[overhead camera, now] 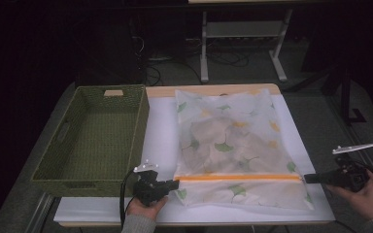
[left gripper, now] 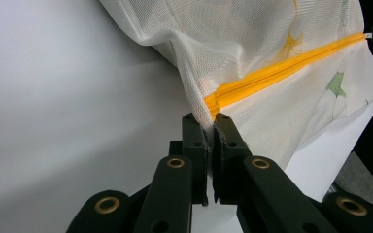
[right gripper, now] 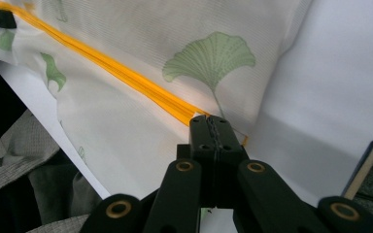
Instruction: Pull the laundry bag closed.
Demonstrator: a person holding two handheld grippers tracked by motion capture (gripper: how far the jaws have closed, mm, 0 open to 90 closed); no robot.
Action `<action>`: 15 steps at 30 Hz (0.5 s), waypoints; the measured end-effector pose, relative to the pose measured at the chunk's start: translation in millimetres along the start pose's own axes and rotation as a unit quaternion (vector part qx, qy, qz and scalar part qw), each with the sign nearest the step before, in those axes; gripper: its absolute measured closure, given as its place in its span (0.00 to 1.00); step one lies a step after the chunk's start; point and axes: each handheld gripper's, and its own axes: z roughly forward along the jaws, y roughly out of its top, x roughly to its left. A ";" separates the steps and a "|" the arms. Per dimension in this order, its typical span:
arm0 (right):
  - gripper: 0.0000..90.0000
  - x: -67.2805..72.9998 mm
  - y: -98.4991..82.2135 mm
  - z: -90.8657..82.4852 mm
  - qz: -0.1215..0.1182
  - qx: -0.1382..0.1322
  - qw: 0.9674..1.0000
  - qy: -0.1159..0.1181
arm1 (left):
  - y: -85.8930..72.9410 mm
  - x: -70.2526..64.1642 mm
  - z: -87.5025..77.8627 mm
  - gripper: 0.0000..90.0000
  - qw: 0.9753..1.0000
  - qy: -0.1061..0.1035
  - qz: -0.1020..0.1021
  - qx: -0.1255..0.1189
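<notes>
light: dim room, dark surround | tabletop bright | gripper views sharp, mild glare

Your mesh laundry bag point(overhead camera: 235, 145) lies flat on the white tabletop point(overhead camera: 160, 141), just right of the green basket, its long side running away from you. It is white, see-through netting printed with green and yellow ginkgo leaves, with folded pale cloth showing inside. An orange zipper point(overhead camera: 238, 177) crosses the near end from edge to edge (it looks closed along its whole length). The fabric at the zipper's left end is bunched and lifted slightly; the rest sits smooth.
</notes>
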 end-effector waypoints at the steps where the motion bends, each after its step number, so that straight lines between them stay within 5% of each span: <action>1: 1.00 -1.7 -0.6 1.1 0.001 0.000 1.000 0.001 | -0.5 0.3 0.1 0.95 1.000 -0.003 -0.004 -0.002; 15: 0.98 1.9 1.5 5.7 -0.002 -0.009 1.000 0.016 | -4.4 1.6 -1.7 0.94 1.000 -0.006 -0.010 -0.011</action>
